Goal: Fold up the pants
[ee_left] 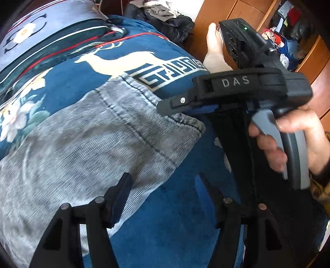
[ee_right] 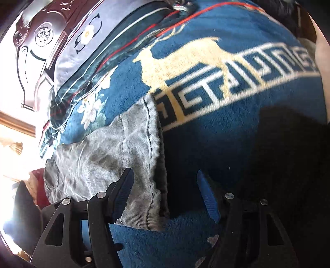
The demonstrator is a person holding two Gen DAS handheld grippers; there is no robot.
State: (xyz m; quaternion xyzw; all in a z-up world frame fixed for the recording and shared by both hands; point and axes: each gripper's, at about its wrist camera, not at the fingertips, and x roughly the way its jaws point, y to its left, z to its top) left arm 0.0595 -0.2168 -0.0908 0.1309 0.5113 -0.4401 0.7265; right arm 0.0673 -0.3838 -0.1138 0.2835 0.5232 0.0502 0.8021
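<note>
Grey denim pants (ee_left: 86, 144) lie flat on a blue blanket with a deer print (ee_left: 123, 59). In the left wrist view the hem end (ee_left: 185, 121) points right. My left gripper (ee_left: 165, 185) is open, hovering over the lower edge of the pants, empty. My right gripper (ee_left: 165, 107) shows in the left wrist view, held by a hand, its fingertips over the hem corner. In the right wrist view the right gripper (ee_right: 165, 185) is open, jaws astride the hem edge of the pants (ee_right: 127, 156), holding nothing.
The blanket (ee_right: 226, 144) covers a bed with a carved wooden headboard (ee_right: 41, 41) and a grey pillow (ee_left: 41, 31). A pile of dark clothes (ee_left: 165, 16) lies at the far end. A wooden wardrobe (ee_left: 299, 41) with clothes stands to the right.
</note>
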